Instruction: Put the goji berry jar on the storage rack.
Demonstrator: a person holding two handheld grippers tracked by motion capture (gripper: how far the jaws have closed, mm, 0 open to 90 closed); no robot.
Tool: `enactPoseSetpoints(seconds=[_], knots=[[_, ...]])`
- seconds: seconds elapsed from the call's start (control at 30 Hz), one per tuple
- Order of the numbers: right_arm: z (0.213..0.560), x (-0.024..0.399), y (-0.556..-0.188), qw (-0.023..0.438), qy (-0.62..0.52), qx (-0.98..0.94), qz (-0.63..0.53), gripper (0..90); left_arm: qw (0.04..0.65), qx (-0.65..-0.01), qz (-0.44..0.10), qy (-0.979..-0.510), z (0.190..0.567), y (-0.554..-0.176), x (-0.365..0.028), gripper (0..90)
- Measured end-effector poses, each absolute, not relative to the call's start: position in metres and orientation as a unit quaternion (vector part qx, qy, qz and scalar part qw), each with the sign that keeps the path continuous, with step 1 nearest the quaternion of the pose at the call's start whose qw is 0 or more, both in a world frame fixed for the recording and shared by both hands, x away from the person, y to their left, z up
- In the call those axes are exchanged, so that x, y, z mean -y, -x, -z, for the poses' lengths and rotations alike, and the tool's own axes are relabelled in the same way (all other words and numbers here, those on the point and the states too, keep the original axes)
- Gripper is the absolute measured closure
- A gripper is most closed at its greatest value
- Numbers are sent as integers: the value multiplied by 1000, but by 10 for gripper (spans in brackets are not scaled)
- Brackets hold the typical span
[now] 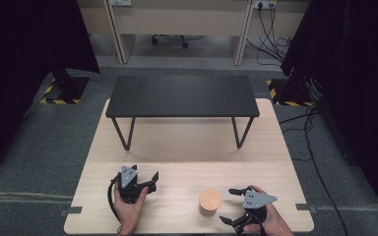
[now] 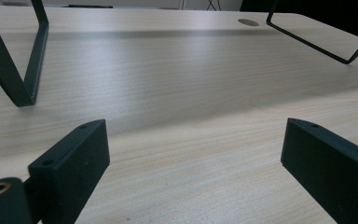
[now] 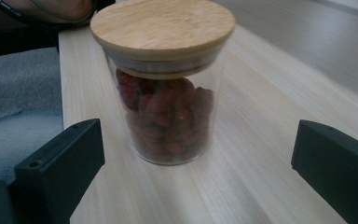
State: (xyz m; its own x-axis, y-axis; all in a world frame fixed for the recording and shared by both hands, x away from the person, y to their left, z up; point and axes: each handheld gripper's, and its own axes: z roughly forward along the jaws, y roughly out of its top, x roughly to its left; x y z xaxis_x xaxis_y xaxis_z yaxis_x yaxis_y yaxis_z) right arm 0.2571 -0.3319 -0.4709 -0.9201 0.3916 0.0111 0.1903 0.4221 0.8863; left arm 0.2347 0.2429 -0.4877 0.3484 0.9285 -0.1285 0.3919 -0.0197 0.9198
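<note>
A glass jar with a round wooden lid stands near the front edge of the wooden table. In the right gripper view the jar holds dark red pieces under its lid. My right gripper lies just right of the jar, open, with its jaws pointing at it. The jar stands a little ahead of the open jaws, apart from both. My left gripper rests at the front left, open with nothing in it. Its jaws face bare tabletop.
A low black stand on thin metal legs spans the far half of the table; its legs rise ahead of the left gripper. A person's hands hold both grippers from the front edge. Cables trail on the grey floor at the right.
</note>
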Motion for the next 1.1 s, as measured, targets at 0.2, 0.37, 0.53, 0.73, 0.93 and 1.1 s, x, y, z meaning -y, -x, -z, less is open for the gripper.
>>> enactPoseSetpoints(seconds=[0.2,0.37,0.53,0.73,0.93,1.1], knots=[[470,322,-261,93,-165,-841,-508,26,490,-501,-274,-659,488,-235,-243,70],[469,313,-266,84,-158,-845,-504,29,489,-500,-274,-660,488,-234,-242,70],[465,299,-272,81,-147,-856,-489,36,490,-498,-274,-661,488,-234,-242,70],[463,288,-276,81,-144,-862,-479,71,489,-498,-274,-662,487,-234,-242,70],[463,283,-277,84,-147,-860,-481,155,489,-498,-274,-662,488,-234,-242,70],[465,285,-276,86,-149,-856,-488,256,490,-497,-274,-662,488,-234,-242,70]])
